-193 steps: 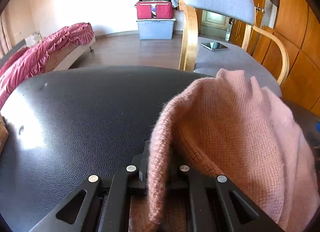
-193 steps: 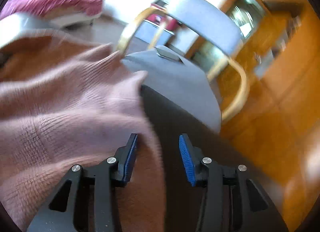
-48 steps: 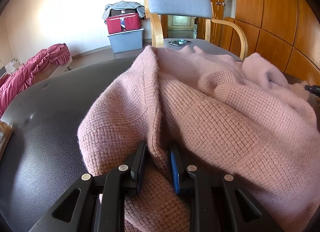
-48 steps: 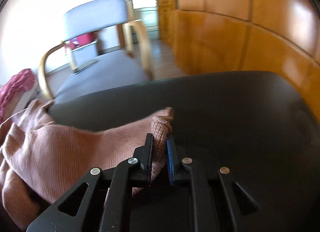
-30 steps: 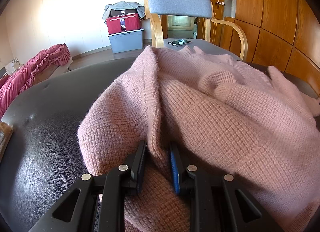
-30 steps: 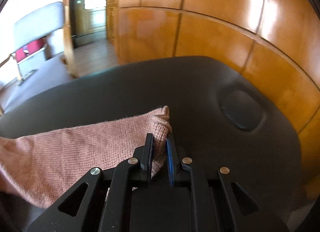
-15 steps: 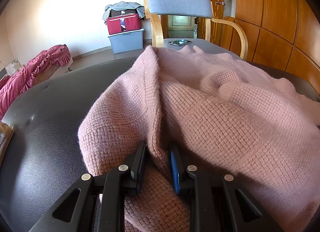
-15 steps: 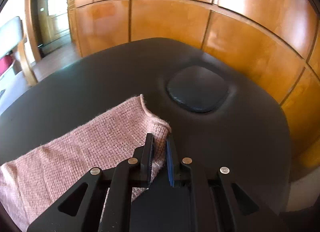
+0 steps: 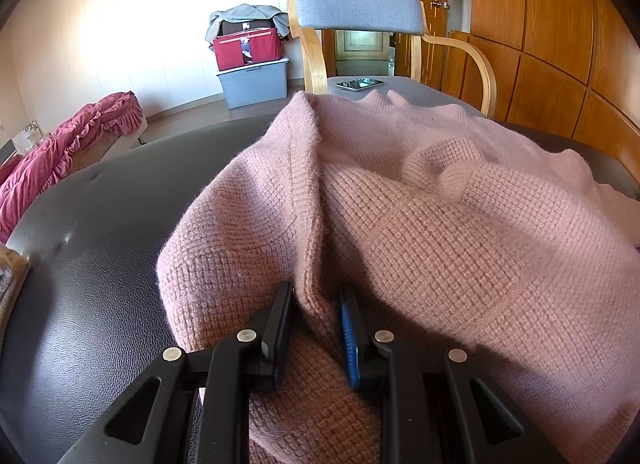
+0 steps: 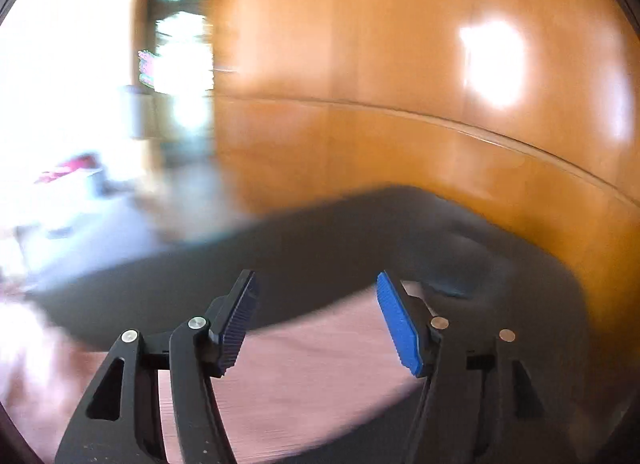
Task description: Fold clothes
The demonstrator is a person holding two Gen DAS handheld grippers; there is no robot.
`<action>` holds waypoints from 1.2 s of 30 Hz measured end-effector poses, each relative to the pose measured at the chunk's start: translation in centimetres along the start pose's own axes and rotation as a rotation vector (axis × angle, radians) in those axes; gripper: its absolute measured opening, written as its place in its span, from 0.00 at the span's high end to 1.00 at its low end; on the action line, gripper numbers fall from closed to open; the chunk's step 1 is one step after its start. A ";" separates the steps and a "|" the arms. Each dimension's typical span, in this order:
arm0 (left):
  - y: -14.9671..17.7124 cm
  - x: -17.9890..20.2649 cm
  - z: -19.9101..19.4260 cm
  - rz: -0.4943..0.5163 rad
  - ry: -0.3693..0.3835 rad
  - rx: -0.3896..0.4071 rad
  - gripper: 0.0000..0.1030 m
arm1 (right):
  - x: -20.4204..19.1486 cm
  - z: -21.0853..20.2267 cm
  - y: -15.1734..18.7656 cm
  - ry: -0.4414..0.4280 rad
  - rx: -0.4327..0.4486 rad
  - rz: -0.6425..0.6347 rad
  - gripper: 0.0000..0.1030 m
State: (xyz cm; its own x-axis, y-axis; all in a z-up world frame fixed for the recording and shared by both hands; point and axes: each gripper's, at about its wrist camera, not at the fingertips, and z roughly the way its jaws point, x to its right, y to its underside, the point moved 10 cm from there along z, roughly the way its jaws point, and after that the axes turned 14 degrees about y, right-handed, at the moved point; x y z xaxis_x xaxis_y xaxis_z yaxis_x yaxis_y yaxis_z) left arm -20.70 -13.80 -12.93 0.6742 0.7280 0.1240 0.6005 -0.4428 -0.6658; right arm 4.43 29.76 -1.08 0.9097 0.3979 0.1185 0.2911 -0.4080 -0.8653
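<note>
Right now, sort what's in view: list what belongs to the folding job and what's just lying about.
For the job: pink sweater, left gripper, right gripper, black table.

Lying about: chair, phone, red bag, grey bin, red blanket.

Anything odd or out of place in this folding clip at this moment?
Nothing damaged or spilled. The pink sweater lies bunched in ridges on the black table, not yet flat. The left gripper pinches a fold of it; the right gripper is open above it, its view blurred.
</note>
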 end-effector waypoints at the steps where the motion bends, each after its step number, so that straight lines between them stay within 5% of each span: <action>1: 0.0 0.0 0.0 0.000 0.000 0.000 0.79 | -3.4 -1.4 0.0 -0.103 0.001 -0.045 0.38; 4: 0.0 0.0 0.0 -0.001 0.002 0.001 0.79 | -14.4 -5.8 2.7 -0.394 -0.049 -0.212 0.64; 6: 0.0 0.0 0.0 -0.001 0.002 0.001 0.79 | -20.8 -8.8 5.1 -0.556 -0.095 -0.303 0.68; 8: 0.1 0.0 0.0 -0.001 0.002 0.001 0.79 | -25.3 -10.4 7.2 -0.625 -0.126 -0.375 0.69; 13: 0.1 -0.1 -0.1 -0.005 0.007 0.002 0.79 | -30.1 -7.1 11.3 -0.573 -0.235 -0.497 0.69; 20: -0.1 -0.4 -1.2 -0.096 0.147 0.021 0.80 | -30.9 -6.4 11.8 -0.548 -0.209 -0.484 0.66; 29: 3.0 2.1 -7.6 -0.171 0.311 -0.083 0.79 | -30.4 -4.8 11.2 -0.572 -0.217 -0.462 0.65; 36: 6.7 8.9 -9.9 -0.024 0.402 -0.209 0.79 | -30.2 -4.1 10.9 -0.581 -0.218 -0.453 0.64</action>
State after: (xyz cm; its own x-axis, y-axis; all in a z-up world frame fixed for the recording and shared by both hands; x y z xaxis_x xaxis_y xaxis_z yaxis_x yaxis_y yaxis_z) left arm -6.44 -15.49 -9.07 0.7477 0.4962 0.4412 0.6640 -0.5548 -0.5014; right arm -18.68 9.93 -12.12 0.4041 0.9079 0.1114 0.7049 -0.2315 -0.6705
